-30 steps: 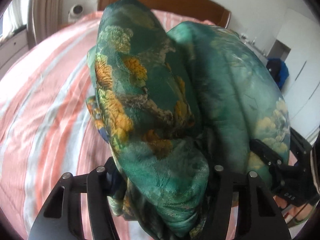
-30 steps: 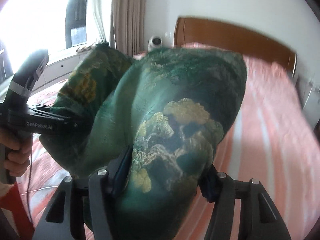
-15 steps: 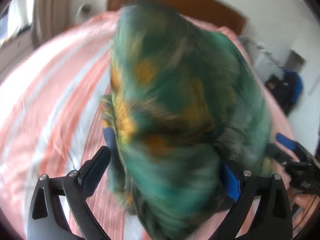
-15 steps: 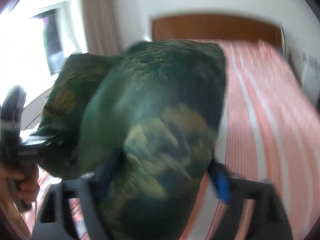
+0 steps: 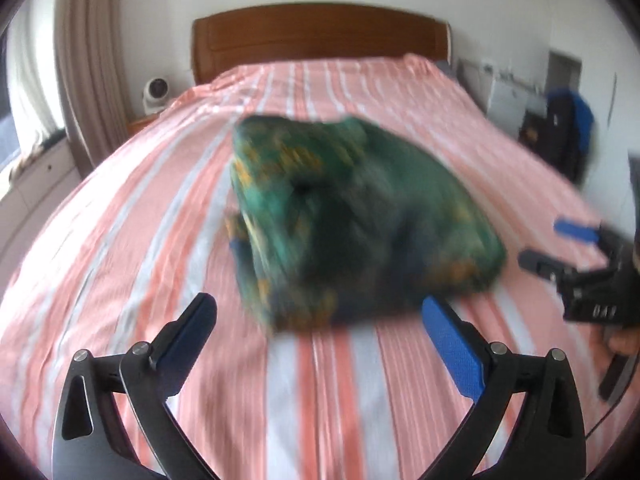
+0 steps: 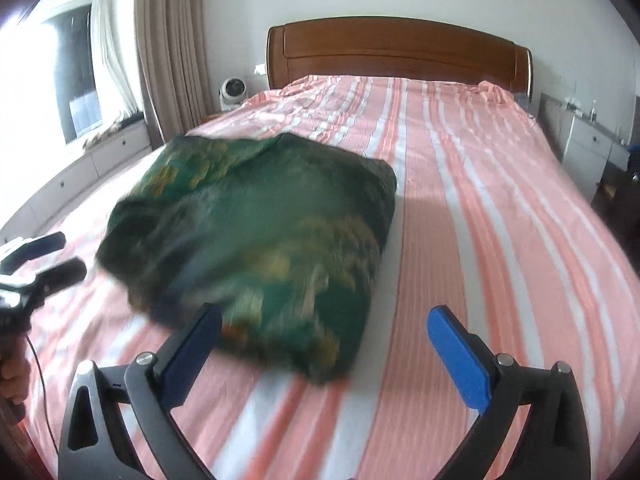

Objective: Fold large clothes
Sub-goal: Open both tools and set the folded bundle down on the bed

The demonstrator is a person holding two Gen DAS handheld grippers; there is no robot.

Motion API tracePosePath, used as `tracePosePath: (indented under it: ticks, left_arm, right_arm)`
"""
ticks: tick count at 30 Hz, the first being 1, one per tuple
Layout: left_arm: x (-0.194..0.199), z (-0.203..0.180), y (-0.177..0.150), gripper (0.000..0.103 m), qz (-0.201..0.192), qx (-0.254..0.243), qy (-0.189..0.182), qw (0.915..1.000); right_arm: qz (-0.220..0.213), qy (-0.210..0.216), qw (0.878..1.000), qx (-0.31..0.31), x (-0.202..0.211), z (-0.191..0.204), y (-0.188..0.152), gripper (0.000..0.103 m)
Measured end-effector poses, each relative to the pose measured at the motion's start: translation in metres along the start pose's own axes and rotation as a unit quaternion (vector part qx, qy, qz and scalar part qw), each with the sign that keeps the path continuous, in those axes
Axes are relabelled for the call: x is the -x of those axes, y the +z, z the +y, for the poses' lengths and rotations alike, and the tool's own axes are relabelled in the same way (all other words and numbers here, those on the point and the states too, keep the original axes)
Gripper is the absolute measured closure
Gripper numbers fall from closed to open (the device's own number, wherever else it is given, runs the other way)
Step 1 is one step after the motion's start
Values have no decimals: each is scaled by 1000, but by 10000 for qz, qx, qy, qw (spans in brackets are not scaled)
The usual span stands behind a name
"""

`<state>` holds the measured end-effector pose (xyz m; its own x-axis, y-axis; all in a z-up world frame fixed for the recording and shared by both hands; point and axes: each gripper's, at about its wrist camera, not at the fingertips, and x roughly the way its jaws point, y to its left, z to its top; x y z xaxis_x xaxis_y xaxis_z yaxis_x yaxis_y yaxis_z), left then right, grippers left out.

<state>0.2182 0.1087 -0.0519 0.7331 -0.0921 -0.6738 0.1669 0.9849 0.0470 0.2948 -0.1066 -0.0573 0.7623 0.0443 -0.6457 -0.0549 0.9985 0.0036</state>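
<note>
Right wrist: bunched, blurred green garment (image 6: 256,236)

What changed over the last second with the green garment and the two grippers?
Both grippers let go: the left gripper and right gripper, a second ago clamped on the green patterned garment, now have jaws opening wide with nothing between them. The folded bundle dropped onto the striped bed. Bed and headboard unchanged.

Bed (image 6: 460,208) under pink-and-white striped sheet; wooden headboard (image 6: 396,54) against white wall. Small white fan (image 6: 232,92) beside headboard. Brown curtain (image 6: 168,48) by bright window (image 6: 76,80). Blue-black bag (image 5: 566,128), blurred, past bed's far side.
</note>
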Motion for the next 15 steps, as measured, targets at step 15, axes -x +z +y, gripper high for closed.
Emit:
tracePosePath:
  ticks: [15]
  left_arm:
    - [11,-70,-69,0,561,137,645,9962]
  right_arm:
    - [323,-1062,9926,491,80,26,-99,1]
